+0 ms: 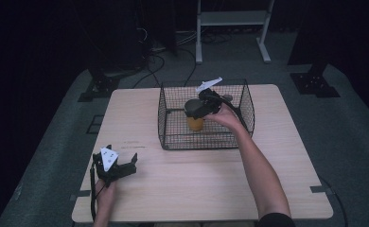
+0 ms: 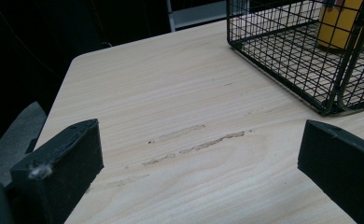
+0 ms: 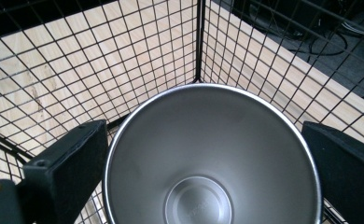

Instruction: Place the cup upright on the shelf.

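The right claw [image 1: 202, 105] is seen spread around a yellow steel-lined cup [image 3: 212, 158] in the wire basket [image 1: 168, 135] at frame centre; the left claw [image 1: 118, 166] is held released at lower left.

Wire basket [image 1: 206, 137] walls fence the cup [image 1: 195, 123] on all sides; top open. Bare table [image 1: 187, 179] around left gripper [image 1: 121, 163], unobstructed.

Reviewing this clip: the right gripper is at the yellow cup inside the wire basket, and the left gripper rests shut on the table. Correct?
Not quite. The left gripper is open: the left gripper view shows its jaws wide apart over bare table. The right gripper is at the yellow cup inside the wire basket.
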`<state>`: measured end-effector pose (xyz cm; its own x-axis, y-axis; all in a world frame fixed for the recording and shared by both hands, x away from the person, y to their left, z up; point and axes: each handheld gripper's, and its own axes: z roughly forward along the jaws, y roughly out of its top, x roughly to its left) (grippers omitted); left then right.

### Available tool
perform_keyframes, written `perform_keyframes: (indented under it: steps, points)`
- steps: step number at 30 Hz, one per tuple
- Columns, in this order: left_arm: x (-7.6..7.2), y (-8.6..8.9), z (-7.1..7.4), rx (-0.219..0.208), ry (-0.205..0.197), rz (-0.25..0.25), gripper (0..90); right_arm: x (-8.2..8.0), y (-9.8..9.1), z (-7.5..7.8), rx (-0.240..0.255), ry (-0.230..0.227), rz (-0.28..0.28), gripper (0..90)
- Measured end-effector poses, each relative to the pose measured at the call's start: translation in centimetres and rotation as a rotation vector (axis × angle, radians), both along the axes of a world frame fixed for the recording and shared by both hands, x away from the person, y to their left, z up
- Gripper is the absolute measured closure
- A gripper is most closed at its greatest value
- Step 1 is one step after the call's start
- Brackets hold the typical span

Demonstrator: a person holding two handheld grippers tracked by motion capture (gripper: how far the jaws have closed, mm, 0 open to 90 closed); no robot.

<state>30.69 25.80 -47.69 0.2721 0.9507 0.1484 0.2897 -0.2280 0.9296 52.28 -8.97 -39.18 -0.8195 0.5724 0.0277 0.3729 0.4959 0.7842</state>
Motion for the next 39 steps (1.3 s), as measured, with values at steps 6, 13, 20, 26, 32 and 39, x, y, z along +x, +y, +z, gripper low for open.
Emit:
perform_keyframes:
  steps: [6, 13, 20, 26, 32, 39]
  points:
    - [0.0, 0.0, 0.0, 0.000, 0.001, 0.002, 0.0, 0.0, -0.1, 0.5, 0.031, -0.017, -0.012, 2.2]
    - [0.0, -0.1, 0.0, 0.009, 0.001, 0.005, 0.0, -0.3, -0.5, 1.9, 0.104, -0.031, -0.015, 2.3]
    - [0.1, -0.1, 0.0, 0.012, 0.008, 0.001, 0.0, -1.0, -1.2, 3.0, 0.148, -0.020, -0.001, 2.4]
    - [0.0, -0.1, 0.0, 0.013, 0.003, -0.002, 0.0, -1.8, -1.7, 3.1, 0.140, -0.009, 0.001, 2.4]
    - [0.0, -0.1, 0.0, 0.014, 0.003, -0.001, 0.0, -2.6, -1.9, 3.7, 0.117, -0.009, -0.030, 3.3]
    - [0.0, -0.2, 0.0, 0.016, 0.003, 0.000, 0.0, -3.7, -3.1, 4.3, 0.174, -0.005, -0.051, 4.0]
